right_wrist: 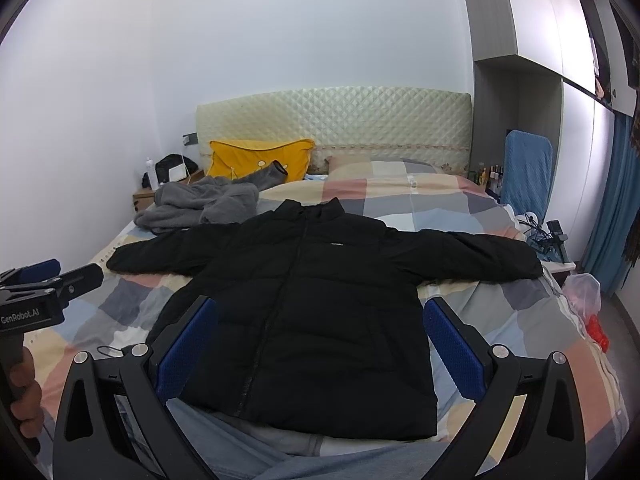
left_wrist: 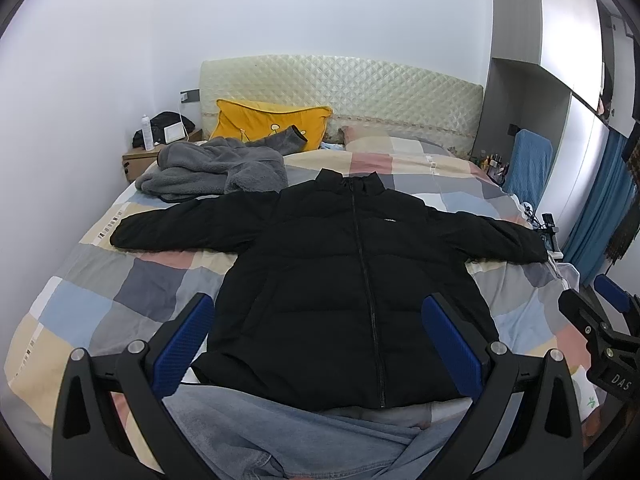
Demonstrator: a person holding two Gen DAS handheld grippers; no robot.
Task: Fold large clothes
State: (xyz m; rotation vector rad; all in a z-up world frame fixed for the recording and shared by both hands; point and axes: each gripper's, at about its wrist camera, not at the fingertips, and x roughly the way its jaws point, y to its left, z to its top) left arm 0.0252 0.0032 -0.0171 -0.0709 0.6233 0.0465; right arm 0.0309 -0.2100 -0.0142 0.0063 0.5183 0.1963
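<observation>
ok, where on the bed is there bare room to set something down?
Bare quilt between the black jacket collar and headboard, and below each sleeve beside the body. Crowded: far left, grey fleece and yellow pillow; near edge, jeans.

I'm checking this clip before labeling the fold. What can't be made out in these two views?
- Black jacket: back and lining face the bed, both views.
- Chest logo: too small to read.
- Jeans: cut off by the bottom edge, partly behind the left gripper and right gripper.
- Nightstand items: small, indistinct.
</observation>
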